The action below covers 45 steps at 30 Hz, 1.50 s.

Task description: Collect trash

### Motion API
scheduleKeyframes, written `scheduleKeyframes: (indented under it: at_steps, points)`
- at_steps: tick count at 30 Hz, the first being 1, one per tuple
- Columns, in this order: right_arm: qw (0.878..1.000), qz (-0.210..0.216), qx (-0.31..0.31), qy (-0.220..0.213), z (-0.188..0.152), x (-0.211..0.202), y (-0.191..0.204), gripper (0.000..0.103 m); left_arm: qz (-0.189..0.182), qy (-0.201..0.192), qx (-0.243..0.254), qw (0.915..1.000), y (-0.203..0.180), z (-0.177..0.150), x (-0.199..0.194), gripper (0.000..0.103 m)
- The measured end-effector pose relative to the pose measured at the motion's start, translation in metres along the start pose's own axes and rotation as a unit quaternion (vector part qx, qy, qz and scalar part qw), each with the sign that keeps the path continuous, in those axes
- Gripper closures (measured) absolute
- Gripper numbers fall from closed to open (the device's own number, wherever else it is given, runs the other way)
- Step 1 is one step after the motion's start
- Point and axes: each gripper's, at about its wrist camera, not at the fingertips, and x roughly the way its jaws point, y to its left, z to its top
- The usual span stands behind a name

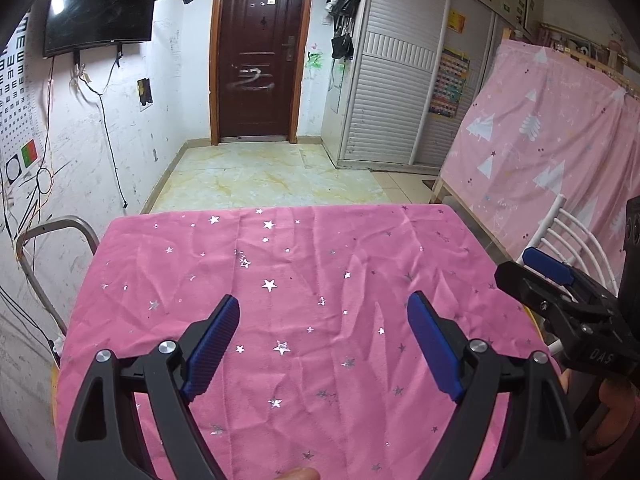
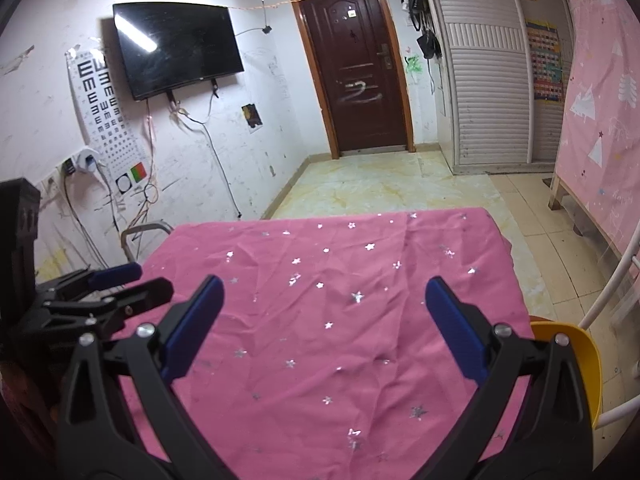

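Note:
A table covered with a pink cloth with silver stars [image 1: 320,256] fills the lower half of both views; I see no trash on the cloth. My left gripper [image 1: 324,300] hovers over the near part of the table, blue pads wide apart, nothing between them. My right gripper [image 2: 324,282] is held the same way, open and empty. Each shows at the edge of the other's view: the right gripper [image 1: 514,264] on the right, the left gripper [image 2: 152,278] on the left. They are side by side and apart.
A yellow plastic container or seat [image 2: 576,360] sits at the table's right edge beside a white metal chair back [image 2: 612,288]. A grey metal frame [image 1: 60,228] stands left of the table. Beyond are tiled floor [image 1: 272,176], a dark door [image 1: 260,52] and a pink-curtained wooden frame [image 1: 540,128].

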Motion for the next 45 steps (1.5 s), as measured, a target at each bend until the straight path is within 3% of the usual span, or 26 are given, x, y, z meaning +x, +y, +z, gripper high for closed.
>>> scheduleKeyframes:
  at_steps: [45]
  points:
    - [1.0,0.009,-0.007,0.011,-0.001,0.015,0.012,0.006,0.02,-0.003,-0.006,0.9998,0.017,0.002,0.0,0.025]
